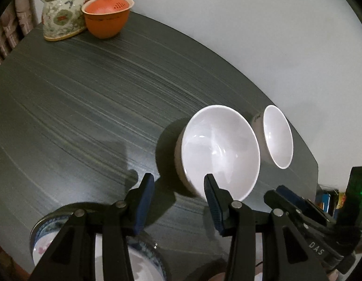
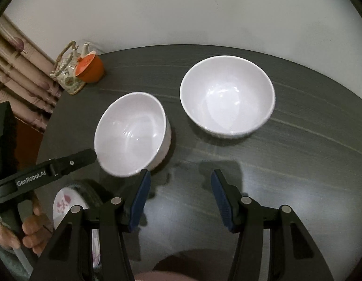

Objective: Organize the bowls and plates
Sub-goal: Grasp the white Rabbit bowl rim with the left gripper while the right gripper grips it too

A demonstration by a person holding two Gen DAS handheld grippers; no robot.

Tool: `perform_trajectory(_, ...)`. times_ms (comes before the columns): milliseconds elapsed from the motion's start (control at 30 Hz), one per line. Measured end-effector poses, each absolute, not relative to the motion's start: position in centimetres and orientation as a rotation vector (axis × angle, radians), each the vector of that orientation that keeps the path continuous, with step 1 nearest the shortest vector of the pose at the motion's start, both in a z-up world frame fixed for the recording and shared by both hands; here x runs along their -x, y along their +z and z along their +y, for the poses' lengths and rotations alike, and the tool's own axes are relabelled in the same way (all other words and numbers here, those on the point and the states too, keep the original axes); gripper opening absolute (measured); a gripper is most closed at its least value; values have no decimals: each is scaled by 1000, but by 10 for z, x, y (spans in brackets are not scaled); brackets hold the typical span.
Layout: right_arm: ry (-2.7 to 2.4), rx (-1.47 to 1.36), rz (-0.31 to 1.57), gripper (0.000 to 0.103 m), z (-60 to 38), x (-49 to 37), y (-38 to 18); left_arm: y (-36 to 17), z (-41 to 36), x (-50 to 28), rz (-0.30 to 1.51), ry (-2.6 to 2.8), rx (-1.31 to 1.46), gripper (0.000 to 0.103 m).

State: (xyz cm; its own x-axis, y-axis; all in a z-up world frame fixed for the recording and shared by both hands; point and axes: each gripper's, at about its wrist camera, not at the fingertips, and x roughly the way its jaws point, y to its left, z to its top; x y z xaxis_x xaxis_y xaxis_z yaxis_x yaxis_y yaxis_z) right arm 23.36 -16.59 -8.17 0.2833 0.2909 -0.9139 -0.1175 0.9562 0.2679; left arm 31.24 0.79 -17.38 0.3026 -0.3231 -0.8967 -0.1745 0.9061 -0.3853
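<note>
Your left gripper hangs part-open and empty with the nearer white bowl just beyond its right fingertip, while your right gripper, likewise empty, faces bare table with the farther bowl ahead.

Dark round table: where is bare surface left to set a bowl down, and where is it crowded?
The widest bare stretch of the dark grey streaked table runs between the patterned ceramic teapot with the orange lidded cup and the two white glossy bowls. Also bare: in front of the right tongs. Crowded: near the blue-rimmed floral plate.
</note>
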Motion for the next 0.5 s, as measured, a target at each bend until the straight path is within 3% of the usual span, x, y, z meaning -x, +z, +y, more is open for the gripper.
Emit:
perform_trajectory(433,290,-192,1337,51,-144,-278,-116,-201,-3,-333,1331,-119,442,44)
perform_trajectory(500,283,-191,1344,46,-141,-280,-119,-203,-5,-336,1333,-118,437,43)
